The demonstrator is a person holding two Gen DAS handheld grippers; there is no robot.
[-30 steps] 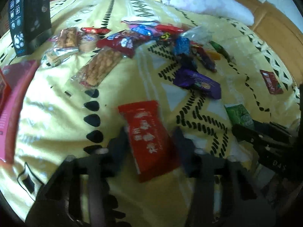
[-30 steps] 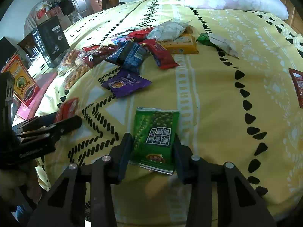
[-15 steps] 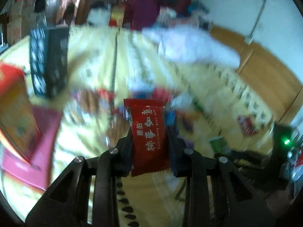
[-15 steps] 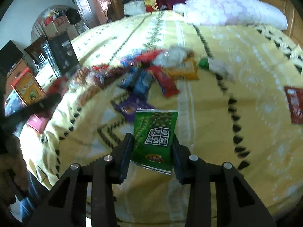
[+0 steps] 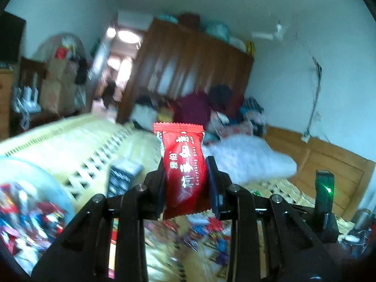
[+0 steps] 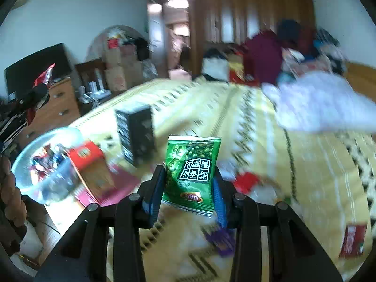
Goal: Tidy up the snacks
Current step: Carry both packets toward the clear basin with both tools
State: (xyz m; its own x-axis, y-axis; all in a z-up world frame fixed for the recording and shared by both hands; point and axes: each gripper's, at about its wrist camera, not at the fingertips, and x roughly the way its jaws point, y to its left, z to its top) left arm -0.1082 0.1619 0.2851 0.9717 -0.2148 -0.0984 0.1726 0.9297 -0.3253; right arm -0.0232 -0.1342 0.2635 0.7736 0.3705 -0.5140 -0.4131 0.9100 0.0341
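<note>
The left tool [image 5: 185, 176] is clamped on a red plastic snack packet with white letters [image 5: 184, 164]; the packet stands upright between the two black fingers, its crimped top edge toward 12 o'clock, above the bed. The right tool [image 6: 189, 181] is clamped on a green plastic snack packet with a black label [image 6: 192, 166], also upright, held by its lower half. Under both tools lies the yellow bed cover with black pattern [image 6: 270, 141]; loose snack packets lie on it, blurred. At 9 o'clock of the right tool stands a clear round plastic bowl with small packets inside [image 6: 44, 164]; just beside it a red and orange carton [image 6: 91, 166]; behind that, at 11 o'clock, a black upright box [image 6: 137, 138]. Farther, at 2 o'clock, a white pillow [image 6: 329, 108]; behind all, a brown wooden wardrobe [image 6: 246, 7].
</note>
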